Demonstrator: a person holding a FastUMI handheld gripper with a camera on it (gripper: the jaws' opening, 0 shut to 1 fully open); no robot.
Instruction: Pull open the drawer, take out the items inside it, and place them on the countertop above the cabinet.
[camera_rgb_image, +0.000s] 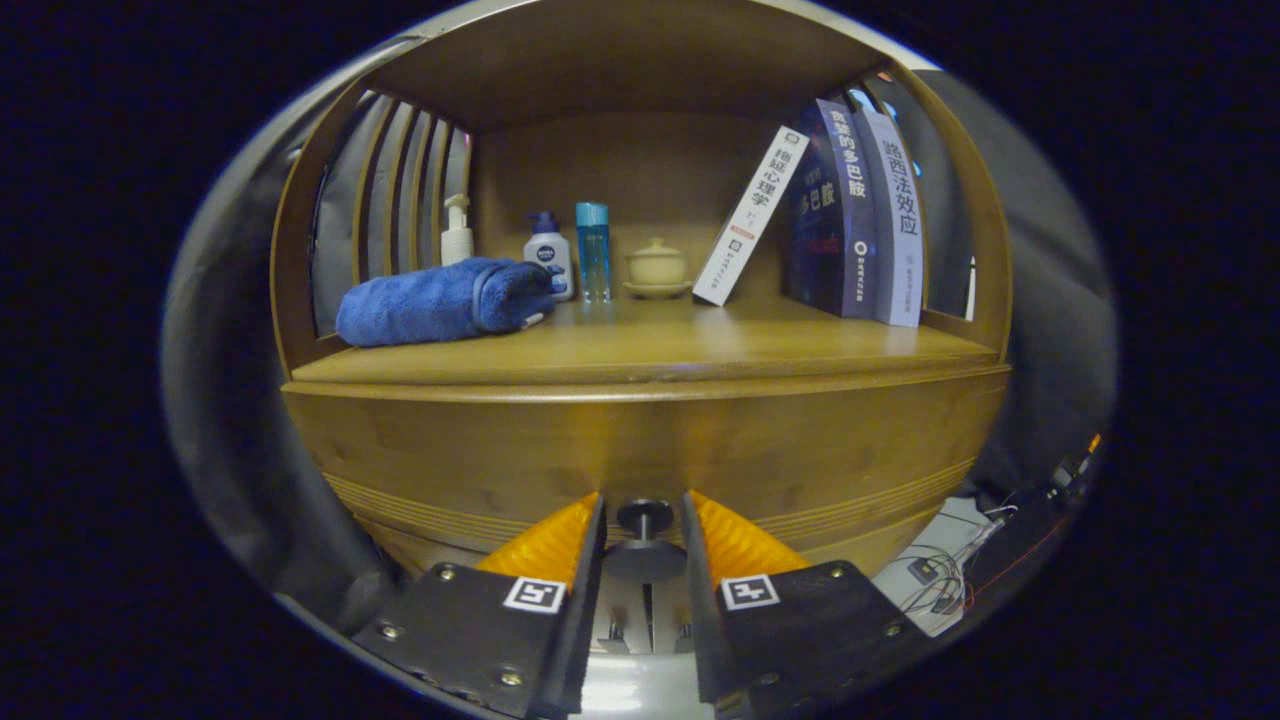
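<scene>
The wooden cabinet's drawer front (470, 450) curves across the view just ahead of me, and it looks closed. Its dark round knob (645, 560) sits between my two fingers, and the knob's head fills the gap from one finger to the other. My gripper (644, 505) stands shut on this knob, with the fingertips nearly at the drawer front. Above the drawer lies the wooden countertop (720, 345). The drawer's inside is hidden.
A rolled blue towel (440, 300) lies on the countertop's left. Behind it stand a pump bottle (457, 232), a white bottle (549, 255), a blue bottle (592, 250) and a lidded cup (657, 266). Books (850, 215) lean at the right. Cables (940, 575) lie on the floor.
</scene>
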